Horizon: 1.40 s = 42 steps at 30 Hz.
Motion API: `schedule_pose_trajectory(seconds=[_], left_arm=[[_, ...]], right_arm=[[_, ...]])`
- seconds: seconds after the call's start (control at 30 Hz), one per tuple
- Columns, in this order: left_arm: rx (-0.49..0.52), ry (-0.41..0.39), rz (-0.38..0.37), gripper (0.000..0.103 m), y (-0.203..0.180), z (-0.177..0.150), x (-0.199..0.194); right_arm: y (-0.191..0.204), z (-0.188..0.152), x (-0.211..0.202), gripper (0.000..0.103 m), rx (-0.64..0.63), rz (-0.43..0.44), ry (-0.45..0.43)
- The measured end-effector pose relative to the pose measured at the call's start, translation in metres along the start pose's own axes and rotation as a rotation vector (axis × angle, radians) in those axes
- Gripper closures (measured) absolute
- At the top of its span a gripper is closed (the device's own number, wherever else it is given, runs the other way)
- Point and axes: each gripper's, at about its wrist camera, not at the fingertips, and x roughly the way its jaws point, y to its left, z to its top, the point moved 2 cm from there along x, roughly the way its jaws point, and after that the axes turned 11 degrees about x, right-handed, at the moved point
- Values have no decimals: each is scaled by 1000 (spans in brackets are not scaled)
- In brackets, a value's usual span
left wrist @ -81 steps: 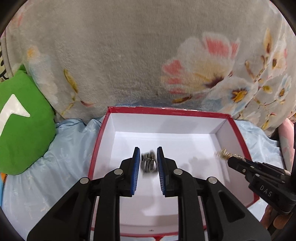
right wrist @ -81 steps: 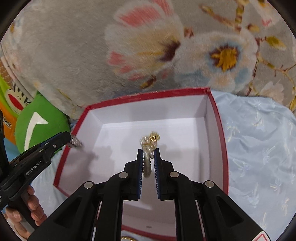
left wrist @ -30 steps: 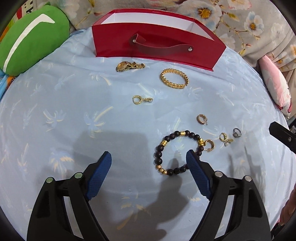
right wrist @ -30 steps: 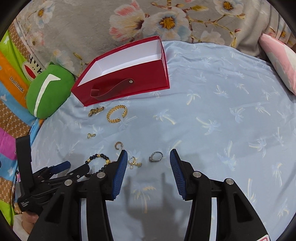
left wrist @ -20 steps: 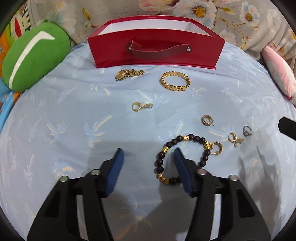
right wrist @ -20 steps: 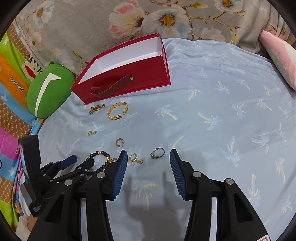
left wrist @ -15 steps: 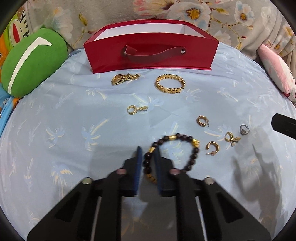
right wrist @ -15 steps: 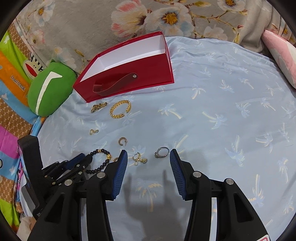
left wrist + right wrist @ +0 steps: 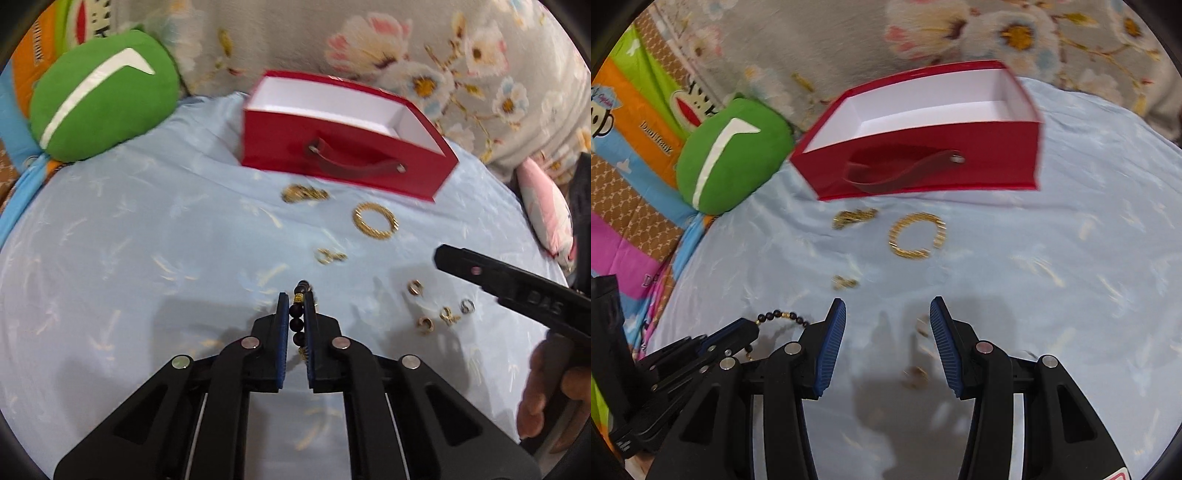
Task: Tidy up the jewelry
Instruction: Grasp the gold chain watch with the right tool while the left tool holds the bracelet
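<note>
Left tool (image 9: 296, 295) clamped on the dark beaded bracelet (image 9: 296, 314), lifted above the pale blue sheet (image 9: 129, 258); right tool (image 9: 887, 306) open and empty over small gold earrings (image 9: 916, 373); beyond, a gold chain bracelet (image 9: 375, 221), then the red box (image 9: 343, 147).

The red box (image 9: 343, 147) stands open-topped at the far side of the blue sheet (image 9: 129, 258); access from above is unobstructed. A green cushion (image 9: 99, 96) blocks the far left. Between box and near edge lie a gold bracelet (image 9: 375, 221), a gold chain (image 9: 304, 193) and small earrings (image 9: 424, 325). The left half of the sheet is bare. The right gripper (image 9: 439, 256) crosses the right side.
</note>
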Motion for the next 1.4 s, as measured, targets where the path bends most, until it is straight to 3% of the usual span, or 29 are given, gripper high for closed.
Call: schedule_pose_trajectory(seconds=[0.27, 0.6, 0.87, 0.97, 1.2, 1.4], left_arm=[[-97, -13, 61, 96, 57, -1, -9], [-132, -4, 76, 96, 88, -8, 0], [-144, 0, 50, 96, 98, -12, 6], [-146, 5, 41, 96, 99, -14, 10], [-147, 12, 14, 96, 100, -16, 15], [-154, 20, 0, 96, 101, -18, 20]], right_arm=[[40, 25, 86, 63, 104, 104, 105], [53, 51, 140, 63, 190, -2, 50], [67, 63, 158, 61, 174, -84, -23], [67, 66, 160, 67, 185, -125, -42], [57, 58, 151, 67, 233, -108, -71], [61, 68, 162, 61, 264, -125, -90]])
